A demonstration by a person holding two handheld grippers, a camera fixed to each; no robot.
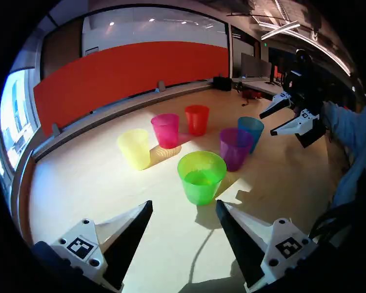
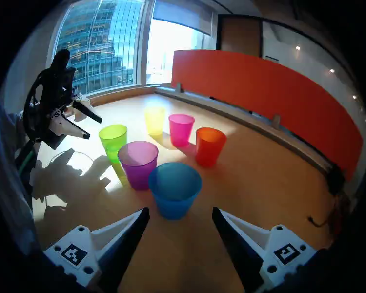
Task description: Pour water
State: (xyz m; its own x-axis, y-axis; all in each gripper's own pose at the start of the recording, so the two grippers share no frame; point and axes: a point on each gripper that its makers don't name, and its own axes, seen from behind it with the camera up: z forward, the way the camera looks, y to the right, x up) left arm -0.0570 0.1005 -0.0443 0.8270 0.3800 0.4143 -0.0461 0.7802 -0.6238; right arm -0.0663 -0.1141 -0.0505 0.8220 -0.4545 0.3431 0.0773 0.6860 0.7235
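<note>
Several coloured plastic cups stand upright in a cluster on a light wooden table. In the left gripper view the green cup is nearest, just ahead of my open left gripper; it seems to hold a little liquid. Behind it stand the purple cup, blue cup, red cup, pink cup and yellow cup. In the right gripper view my open right gripper faces the blue cup, with the purple cup and green cup beyond. Neither gripper holds anything.
An orange partition runs along the table's far edge. My left gripper hovers to the left of the cups in the right gripper view, with a faint clear round rim on the table below it. Windows lie behind.
</note>
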